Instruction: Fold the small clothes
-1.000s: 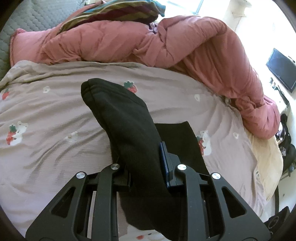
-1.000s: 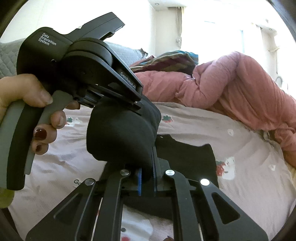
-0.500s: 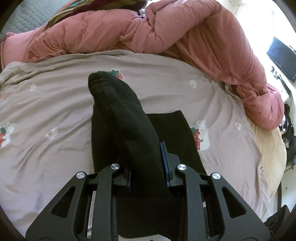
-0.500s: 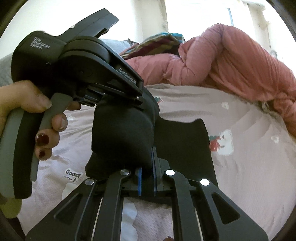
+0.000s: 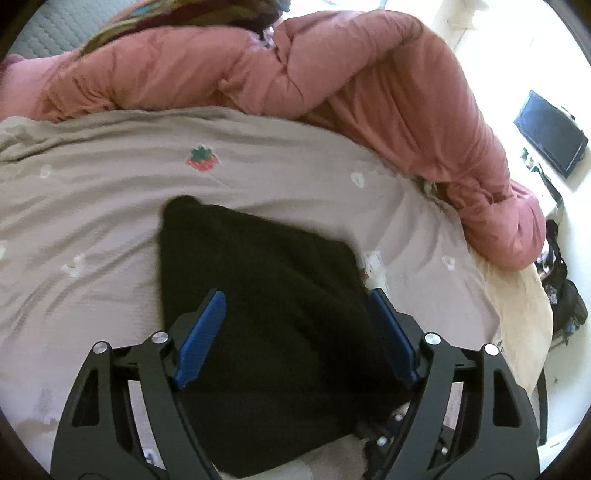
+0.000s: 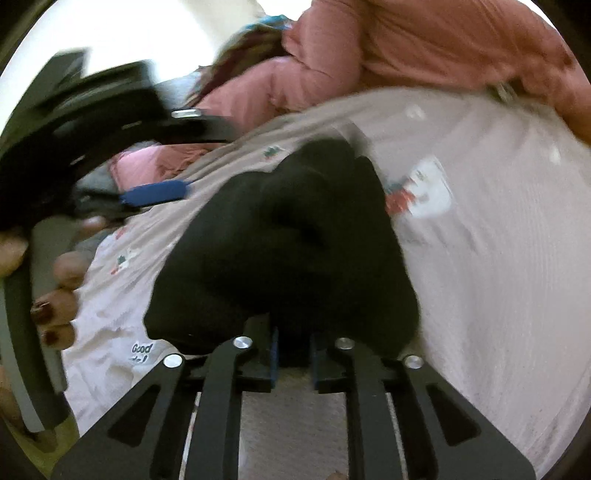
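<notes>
A small black garment (image 5: 266,295) lies folded on the grey printed bedsheet (image 5: 92,206). My left gripper (image 5: 295,325) is open just above it, its blue pads (image 5: 201,332) spread to either side of the cloth. In the right wrist view the same black garment (image 6: 288,251) is bunched up in front of my right gripper (image 6: 293,354), whose blue pads pinch its near edge. The left gripper (image 6: 159,192) shows blurred at the left of that view, held by a hand with dark red nails.
A bulky pink duvet (image 5: 332,74) is heaped along the far side and right of the bed. A striped pillow (image 5: 177,14) lies behind it. A dark screen (image 5: 550,133) stands on a white surface at the right. Dark bags (image 5: 561,295) sit beside the bed.
My left gripper has opened and let go of the black garment, which has dropped flat onto the sheet. The right gripper keeps its grip and has moved; its view is blurred.
</notes>
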`<state>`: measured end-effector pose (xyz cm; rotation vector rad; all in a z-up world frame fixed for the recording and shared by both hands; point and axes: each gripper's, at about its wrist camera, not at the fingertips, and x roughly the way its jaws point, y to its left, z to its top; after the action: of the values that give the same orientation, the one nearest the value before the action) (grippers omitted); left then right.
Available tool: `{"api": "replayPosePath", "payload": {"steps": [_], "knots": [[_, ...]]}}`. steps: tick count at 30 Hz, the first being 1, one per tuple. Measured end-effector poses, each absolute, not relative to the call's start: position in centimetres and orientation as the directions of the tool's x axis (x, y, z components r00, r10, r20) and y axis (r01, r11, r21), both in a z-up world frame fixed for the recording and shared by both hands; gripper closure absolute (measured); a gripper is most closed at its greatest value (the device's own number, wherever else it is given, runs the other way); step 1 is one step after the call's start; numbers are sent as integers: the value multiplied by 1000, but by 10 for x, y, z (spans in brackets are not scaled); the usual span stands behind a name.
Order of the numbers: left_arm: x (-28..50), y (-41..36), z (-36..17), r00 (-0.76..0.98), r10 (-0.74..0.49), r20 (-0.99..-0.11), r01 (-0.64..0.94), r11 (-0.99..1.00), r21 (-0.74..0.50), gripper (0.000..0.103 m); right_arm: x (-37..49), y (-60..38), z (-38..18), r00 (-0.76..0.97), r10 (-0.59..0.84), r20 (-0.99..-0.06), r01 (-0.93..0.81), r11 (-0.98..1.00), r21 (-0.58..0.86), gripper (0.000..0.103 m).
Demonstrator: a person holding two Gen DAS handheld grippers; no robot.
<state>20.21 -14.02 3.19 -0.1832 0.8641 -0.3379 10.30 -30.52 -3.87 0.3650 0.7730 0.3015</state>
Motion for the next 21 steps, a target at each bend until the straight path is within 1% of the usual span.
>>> {"api": "replayPosePath", "payload": {"steps": [4, 7, 9, 11, 13, 15, 18, 19, 21], "knots": [[199, -119, 18, 606, -277, -745, 151, 960, -234, 33, 104, -320, -51, 640, 450, -622, -88, 848, 523, 84], [196, -107, 1, 582, -264, -770, 128, 964, -233, 33, 95, -322, -46, 632, 464, -621, -104, 844, 526, 74], [195, -103, -9, 570, -258, -780, 124, 966, -228, 33, 88, -325, -40, 633, 471, -615, -108, 840, 532, 56], [195, -100, -20, 554, -258, -791, 124, 966, -228, 33, 82, -333, -30, 659, 455, -599, -95, 840, 534, 48], [193, -97, -25, 552, -270, -789, 124, 962, -243, 33, 82, -343, -20, 686, 429, -588, -83, 849, 523, 46], [191, -96, -27, 554, -274, -786, 128, 961, -245, 33, 94, -351, -7, 705, 393, -590, -79, 871, 485, 38], [188, -95, -29, 560, -273, -783, 137, 962, -237, 33, 133, -352, 0, 672, 381, -635, -86, 892, 444, 38], [186, -95, -29, 561, -273, -781, 141, 962, -235, 33, 153, -349, -1, 644, 375, -667, -88, 902, 422, 38], [186, -94, -30, 561, -281, -779, 143, 960, -243, 33, 183, -347, -7, 606, 374, -702, -89, 909, 408, 38]]}}
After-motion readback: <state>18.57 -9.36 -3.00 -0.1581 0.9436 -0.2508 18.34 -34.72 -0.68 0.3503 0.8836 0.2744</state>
